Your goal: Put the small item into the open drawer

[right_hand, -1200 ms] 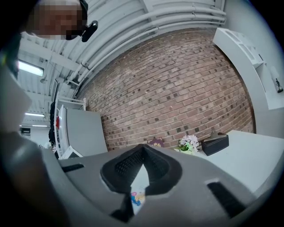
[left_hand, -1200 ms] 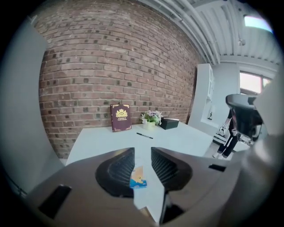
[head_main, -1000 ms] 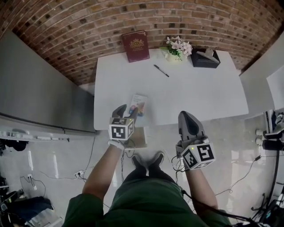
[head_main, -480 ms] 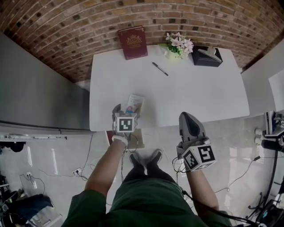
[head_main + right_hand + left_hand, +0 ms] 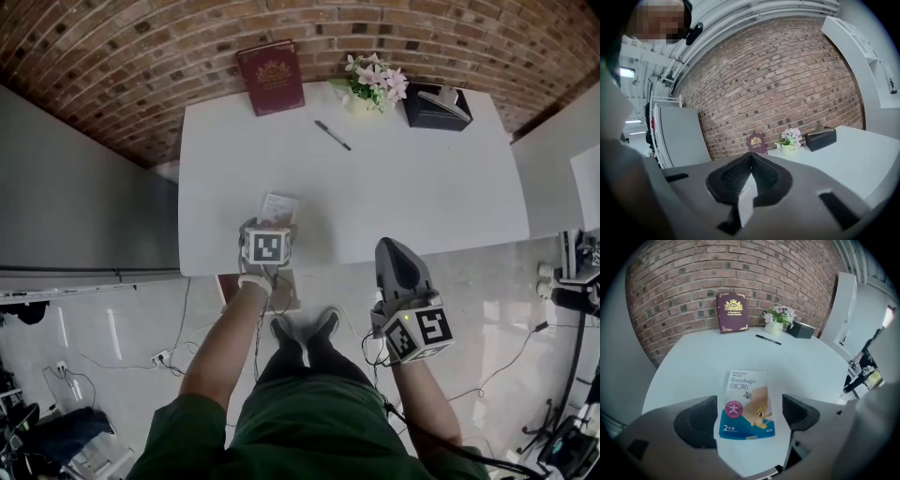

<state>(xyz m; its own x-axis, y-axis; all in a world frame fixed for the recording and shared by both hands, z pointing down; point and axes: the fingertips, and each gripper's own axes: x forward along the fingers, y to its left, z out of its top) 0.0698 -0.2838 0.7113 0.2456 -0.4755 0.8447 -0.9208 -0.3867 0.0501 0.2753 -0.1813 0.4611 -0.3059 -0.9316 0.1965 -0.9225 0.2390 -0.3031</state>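
- The left gripper (image 5: 747,417) is tipped steeply down over the near-left edge of the table (image 5: 403,187). Its jaws have just been opening and now stand wide apart, gripping nothing.
- The bandage pack (image 5: 746,403) lies flat on the table between those jaws. Its near end is level with the pads (image 5: 696,422), and neither pad touches it as far as I can see.
- Its long axis runs near to far, in line with the gripper, so the jaws straddle its short width. Closing them would, I'd judge, pinch it across its sides.
- Just below the table's near edge, under the left gripper, a tan shape (image 5: 287,292) is probably the open drawer, though I can't be sure. If it is, the pack's way there is short: toward the near side and down.
- The right gripper (image 5: 750,180) is well off to the right, out past the table's near edge. It points about level at the brick wall (image 5: 787,79), jaws closed together and empty.
- The left gripper is plainly the nearer one to the pack.
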